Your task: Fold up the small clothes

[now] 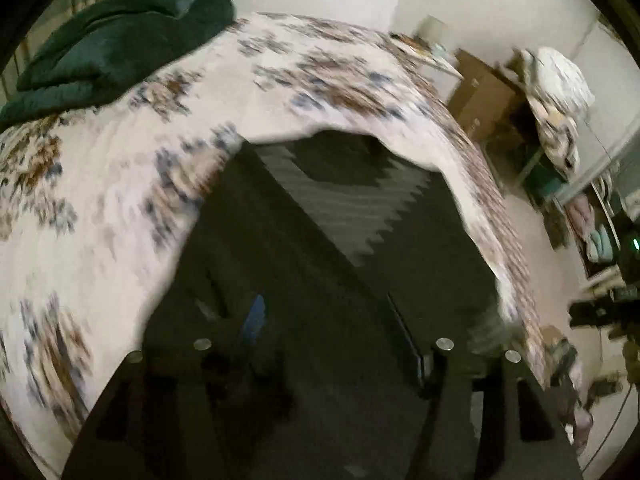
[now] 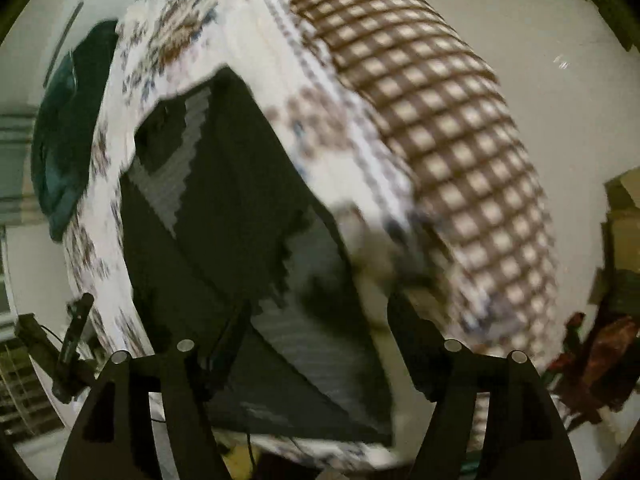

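Note:
A dark garment with a grey zigzag-edged panel [image 1: 344,208] lies spread on a floral bedsheet [image 1: 100,200]. It also shows in the right wrist view [image 2: 224,220]. My left gripper [image 1: 320,360] sits low over the garment's near end, its dark fingers [image 1: 448,384] apart; the picture is blurred and dark, so any grip is unclear. My right gripper [image 2: 320,344] is open above the garment's near edge, its fingers [image 2: 416,340] wide apart with nothing between them.
A dark green blanket [image 1: 120,48] lies heaped at the bed's far left, also in the right wrist view [image 2: 64,152]. A brown checked bed side [image 2: 460,140] drops to the floor. A cardboard box [image 1: 484,92] and piled laundry [image 1: 560,96] stand right of the bed.

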Demonstrator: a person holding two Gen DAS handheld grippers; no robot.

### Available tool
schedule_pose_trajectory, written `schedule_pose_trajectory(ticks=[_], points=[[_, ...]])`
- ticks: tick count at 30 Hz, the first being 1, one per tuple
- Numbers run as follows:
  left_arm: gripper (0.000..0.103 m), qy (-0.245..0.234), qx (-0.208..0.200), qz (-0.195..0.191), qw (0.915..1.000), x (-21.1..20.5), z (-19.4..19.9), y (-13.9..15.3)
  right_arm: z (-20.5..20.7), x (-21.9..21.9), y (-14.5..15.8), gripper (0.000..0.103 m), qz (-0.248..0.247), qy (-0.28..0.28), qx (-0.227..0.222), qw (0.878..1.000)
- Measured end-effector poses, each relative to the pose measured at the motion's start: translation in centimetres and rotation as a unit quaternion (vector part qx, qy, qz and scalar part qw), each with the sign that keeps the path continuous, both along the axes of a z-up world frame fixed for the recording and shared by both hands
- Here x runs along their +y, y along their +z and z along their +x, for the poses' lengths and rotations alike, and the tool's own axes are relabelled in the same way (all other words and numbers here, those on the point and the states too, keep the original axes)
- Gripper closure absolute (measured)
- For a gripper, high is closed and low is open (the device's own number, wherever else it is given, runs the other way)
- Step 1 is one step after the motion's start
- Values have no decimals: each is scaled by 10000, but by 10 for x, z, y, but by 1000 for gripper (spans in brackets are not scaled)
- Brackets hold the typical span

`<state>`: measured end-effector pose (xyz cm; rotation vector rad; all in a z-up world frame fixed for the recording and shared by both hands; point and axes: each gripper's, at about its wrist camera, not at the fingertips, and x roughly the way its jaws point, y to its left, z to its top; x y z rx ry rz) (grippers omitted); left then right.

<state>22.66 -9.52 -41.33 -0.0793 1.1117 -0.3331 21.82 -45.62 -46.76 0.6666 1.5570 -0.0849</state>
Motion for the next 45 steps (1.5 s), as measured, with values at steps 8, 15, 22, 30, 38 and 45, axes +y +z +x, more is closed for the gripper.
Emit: schedule_pose_trajectory(ticks=[8, 15, 22, 30, 38, 45], points=[[44, -219, 1394, 127, 9899, -157, -166, -62, -59, -50, -23, 30, 264, 653, 320, 9970], [44, -160, 1999, 872, 9758, -248, -221, -158, -41, -82, -50, 30, 466, 1091, 278, 9926], [98, 257, 1361, 1416, 9802, -251, -218, -172, 23, -88, -69, 30, 958, 1331, 1, 9865], [98, 717, 1058, 1236, 9841, -231, -219, -120, 173, -64, -104, 30, 1670, 1079, -441, 9790], [98, 1086, 861, 966, 9856, -208, -223, -70, 263, -1, -151, 31, 1877, 1218, -144, 9745], [99, 1288, 689, 549, 9878, -166, -235, -37, 263, 43, -125, 94, 1097, 1447, 2, 9834]])
